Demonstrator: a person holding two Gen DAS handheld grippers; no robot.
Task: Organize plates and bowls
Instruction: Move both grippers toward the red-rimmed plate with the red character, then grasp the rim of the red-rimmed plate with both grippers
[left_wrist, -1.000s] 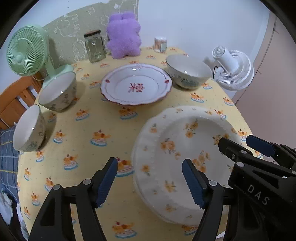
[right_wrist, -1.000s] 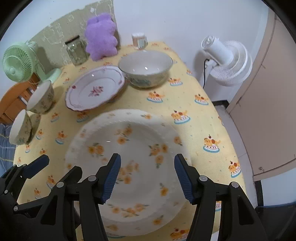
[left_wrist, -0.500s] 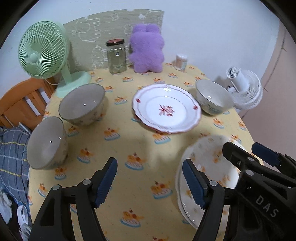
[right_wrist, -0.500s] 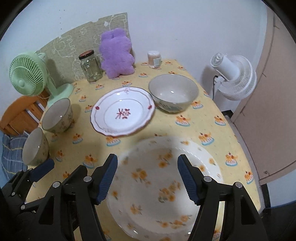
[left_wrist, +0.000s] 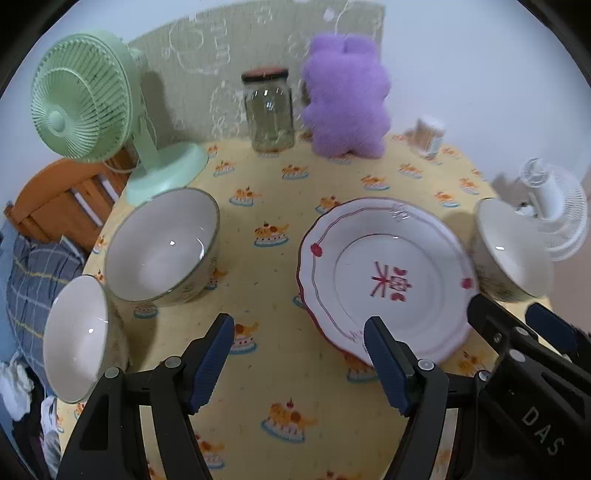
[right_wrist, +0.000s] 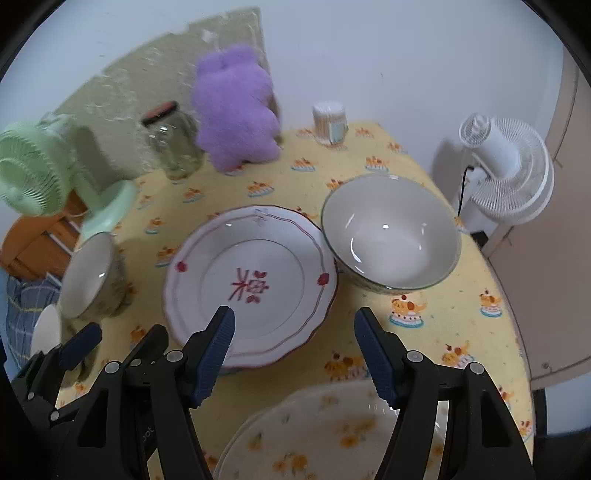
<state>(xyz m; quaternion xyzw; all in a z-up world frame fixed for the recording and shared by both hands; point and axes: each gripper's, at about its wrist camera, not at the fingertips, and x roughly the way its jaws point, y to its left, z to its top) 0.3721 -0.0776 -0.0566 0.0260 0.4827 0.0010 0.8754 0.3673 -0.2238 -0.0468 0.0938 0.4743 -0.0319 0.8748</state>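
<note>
Both claws released, red-trimmed plate (right_wrist: 251, 284) between bowls (right_wrist: 391, 232), purple plush (right_wrist: 236, 107) behind, slightly blurred.

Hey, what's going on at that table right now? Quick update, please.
Both tongs, left and right, open and empty. Red-trimmed plate just ahead, flowered plate below right tongs, bowls either side. Nothing blocking.

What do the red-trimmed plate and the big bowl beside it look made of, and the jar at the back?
Red-trimmed plate: glazed ceramic, probably; glossy white with printed red motif.
Big bowl: likely the same; sharp highlights on a smooth white inside.
Jar: clear glass, see-through, with a dark lid, possibly metal.
</note>
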